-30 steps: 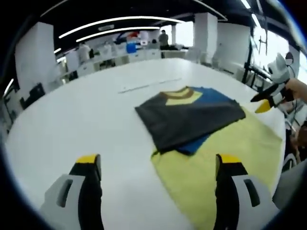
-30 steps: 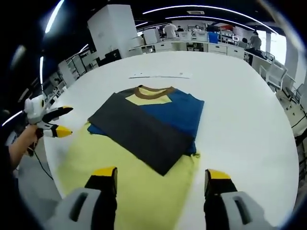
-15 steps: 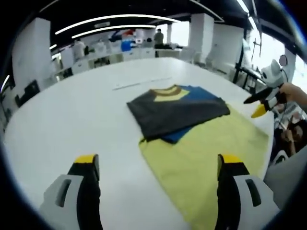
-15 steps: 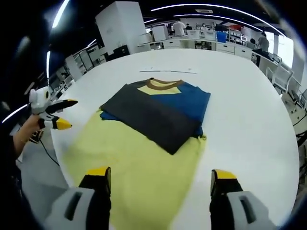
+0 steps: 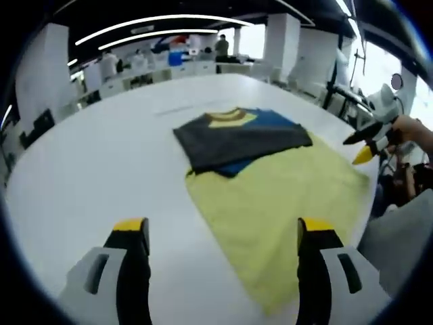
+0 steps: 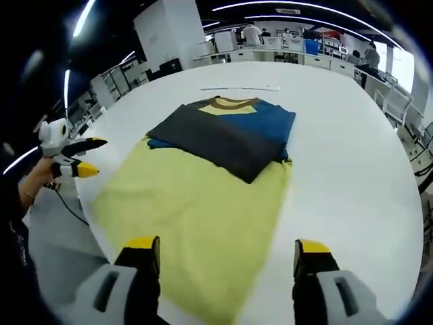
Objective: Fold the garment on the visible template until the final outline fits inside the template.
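Left claw [image 5: 220,233]: jaws spread wide, nothing between them, held above the white tabletop [image 5: 88,169]. Its right jaw sits over the near edge of the yellow lower part of the garment [image 5: 284,203]; its left jaw is over bare tabletop.

Ahead of the left claw, the garment lies flat. Its far part is folded: a dark grey panel [image 5: 230,139] laid across blue cloth [image 5: 270,120], with a brown collar [image 5: 226,114] at the far end. The yellow part runs from the fold toward the claw.

To the right of the left claw, at the tabletop's edge, the right claw [image 5: 362,145] is in a hand [image 5: 413,132], off the cloth.

Right claw [image 6: 226,254]: jaws also wide apart and empty, hanging over the near end of the yellow cloth [image 6: 196,210]. Beyond it, the folded grey panel [image 6: 210,135], blue cloth [image 6: 270,122] and collar [image 6: 233,102]. A thin pale strip [image 6: 240,88] lies on the tabletop past the collar.

Left of the right claw, the left claw [image 6: 84,156], held in a hand [image 6: 40,176], is just off the tabletop's edge, clear of the garment.

Far side: desks and people, too small to detail.
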`<state>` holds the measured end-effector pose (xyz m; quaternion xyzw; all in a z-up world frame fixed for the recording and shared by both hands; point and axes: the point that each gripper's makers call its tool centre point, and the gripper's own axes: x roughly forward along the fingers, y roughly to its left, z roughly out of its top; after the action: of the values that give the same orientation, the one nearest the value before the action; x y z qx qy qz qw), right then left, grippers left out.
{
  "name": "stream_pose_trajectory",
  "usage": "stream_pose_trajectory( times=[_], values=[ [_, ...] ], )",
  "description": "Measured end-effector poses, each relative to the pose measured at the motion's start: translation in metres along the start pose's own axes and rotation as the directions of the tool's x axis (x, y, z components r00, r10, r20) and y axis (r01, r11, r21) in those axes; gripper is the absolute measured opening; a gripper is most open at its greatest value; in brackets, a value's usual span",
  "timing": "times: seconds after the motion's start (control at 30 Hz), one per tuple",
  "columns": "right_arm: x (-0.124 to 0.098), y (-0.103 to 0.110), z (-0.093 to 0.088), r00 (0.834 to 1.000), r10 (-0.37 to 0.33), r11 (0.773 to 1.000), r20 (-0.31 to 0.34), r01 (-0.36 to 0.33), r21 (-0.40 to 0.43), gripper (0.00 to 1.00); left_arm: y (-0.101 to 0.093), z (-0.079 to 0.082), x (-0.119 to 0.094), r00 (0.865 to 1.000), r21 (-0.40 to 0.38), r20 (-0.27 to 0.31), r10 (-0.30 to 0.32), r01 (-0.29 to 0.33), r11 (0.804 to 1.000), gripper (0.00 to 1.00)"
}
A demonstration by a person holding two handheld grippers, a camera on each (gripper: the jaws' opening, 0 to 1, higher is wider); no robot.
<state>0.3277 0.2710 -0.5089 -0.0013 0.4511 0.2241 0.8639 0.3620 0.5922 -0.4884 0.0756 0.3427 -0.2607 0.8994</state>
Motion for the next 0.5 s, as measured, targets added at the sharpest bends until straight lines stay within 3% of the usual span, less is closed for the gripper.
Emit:
stream_pose_trajectory(
  times=[0.2,0.3,0.4,0.5],
  values=[
    [-0.004,0.006,-0.021,1.0,-0.027,1.0,-0.011,0.027,0.006,0.75,-0.005,-0.015,-0.006,0.999,-0.033,-0.032,0.004,-0.005,0.999,0.81],
    [-0.005,0.008,-0.034,0.999,-0.037,0.999,-0.035,0.038,0.025,0.72,-0.011,-0.026,-0.009,0.998,-0.038,-0.066,-0.003,0.001,0.999,0.78],
    [-0.008,0.007,-0.041,0.997,-0.067,0.997,-0.043,0.068,0.027,0.67,-0.017,-0.046,-0.013,0.99,-0.066,-0.141,-0.003,-0.006,0.998,0.68],
    [-0.009,0.005,-0.048,0.995,-0.083,0.996,-0.06,0.084,0.025,0.65,-0.021,-0.052,-0.013,0.988,-0.061,-0.153,-0.001,-0.009,0.998,0.65]
  ],
)
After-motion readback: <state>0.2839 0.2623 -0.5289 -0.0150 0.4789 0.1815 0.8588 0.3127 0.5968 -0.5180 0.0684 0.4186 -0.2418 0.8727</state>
